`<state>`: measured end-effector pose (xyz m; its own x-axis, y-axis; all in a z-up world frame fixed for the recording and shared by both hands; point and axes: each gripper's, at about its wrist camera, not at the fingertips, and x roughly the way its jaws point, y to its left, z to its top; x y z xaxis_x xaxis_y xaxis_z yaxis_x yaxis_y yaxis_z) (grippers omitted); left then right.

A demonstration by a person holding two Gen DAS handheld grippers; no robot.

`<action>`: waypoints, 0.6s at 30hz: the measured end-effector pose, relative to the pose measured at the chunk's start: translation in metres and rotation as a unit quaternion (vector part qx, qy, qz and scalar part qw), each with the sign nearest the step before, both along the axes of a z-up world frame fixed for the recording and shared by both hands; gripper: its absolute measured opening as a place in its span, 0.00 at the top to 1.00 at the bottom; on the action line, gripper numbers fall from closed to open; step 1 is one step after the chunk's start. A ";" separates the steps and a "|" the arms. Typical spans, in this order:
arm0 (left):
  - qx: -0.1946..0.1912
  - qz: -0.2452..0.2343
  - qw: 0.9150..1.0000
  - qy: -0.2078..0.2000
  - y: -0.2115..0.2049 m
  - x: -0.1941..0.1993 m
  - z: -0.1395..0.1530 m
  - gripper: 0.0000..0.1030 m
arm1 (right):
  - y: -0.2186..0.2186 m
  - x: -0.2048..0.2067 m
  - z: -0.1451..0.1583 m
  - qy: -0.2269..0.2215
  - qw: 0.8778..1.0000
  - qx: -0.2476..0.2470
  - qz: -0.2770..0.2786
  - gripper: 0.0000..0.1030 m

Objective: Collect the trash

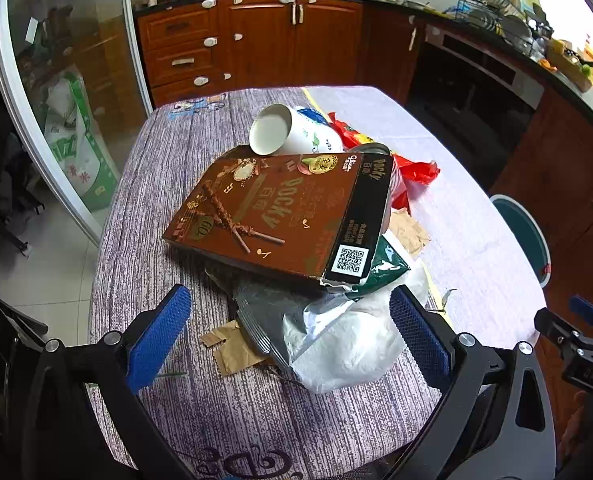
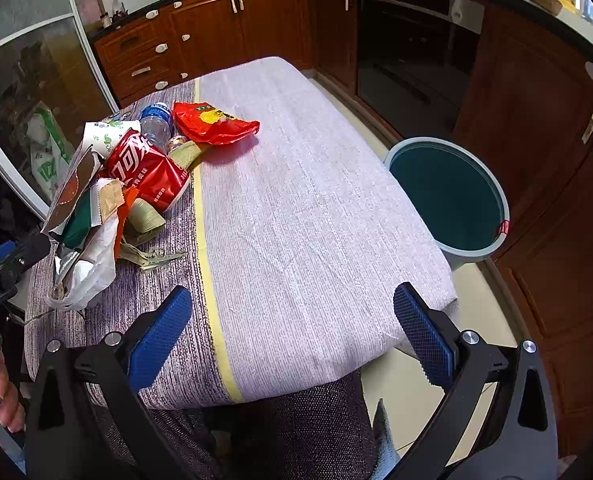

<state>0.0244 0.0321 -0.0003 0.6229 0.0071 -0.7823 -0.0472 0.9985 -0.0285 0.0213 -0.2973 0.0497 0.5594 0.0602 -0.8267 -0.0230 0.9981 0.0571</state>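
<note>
The left claw stood wide open and held nothing, its blue fingers spread to either side of the near end of a heap of trash on the worktop. Right between them lay a white plastic bag and a silvery foil pouch, with scraps of brown paper on the cloth just beside them. Resting on top of these, tilted, was a flattened brown snack box, its torn corner touching a green wrapper. Beyond the box a white paper cup lay on its side with its mouth toward the camera, and a red bag showed behind the box's far edge. The right claw was likewise open and empty, hanging over the near edge of the worktop above a bare stretch of pale cloth, well apart from the heap. From its view the heap sat to the left on the purple part of the cloth: a crushed red cola can leaned among the wrappers, a clear plastic bottle with a blue cap end lay behind it, and the red bag stretched flat toward the pale cloth. A teal bin stood on the floor just beside the worktop's right edge, its inside looking empty. Part of a hand showed at the lower left.
</note>
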 end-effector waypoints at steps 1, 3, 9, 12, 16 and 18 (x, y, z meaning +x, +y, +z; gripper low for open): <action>0.001 0.000 1.000 0.000 0.000 0.001 0.000 0.04 | 0.000 0.000 0.000 0.000 1.000 0.000 0.001 0.06; 0.003 0.000 1.000 0.000 0.001 0.003 0.001 0.04 | 0.001 0.000 -0.001 0.002 1.000 0.000 0.002 0.06; 0.004 0.001 1.000 -0.001 0.001 0.006 0.002 0.04 | 0.001 0.001 -0.002 0.005 1.000 -0.001 0.002 0.06; 0.001 0.003 1.000 0.004 0.002 0.007 0.000 0.04 | 0.002 0.002 -0.003 0.006 1.000 -0.003 0.003 0.06; -0.001 0.003 1.000 0.006 0.004 0.007 -0.002 0.04 | 0.002 0.003 -0.004 0.009 1.000 -0.003 0.005 0.06; 0.001 0.002 1.000 0.006 0.004 0.006 -0.002 0.04 | 0.003 0.003 -0.004 0.009 1.000 -0.003 0.006 0.06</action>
<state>0.0301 0.0365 -0.0022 0.6141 0.0123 -0.7892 -0.0524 0.9983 -0.0252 0.0243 -0.2944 0.0453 0.5430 0.0613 -0.8375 -0.0343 0.9981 0.0508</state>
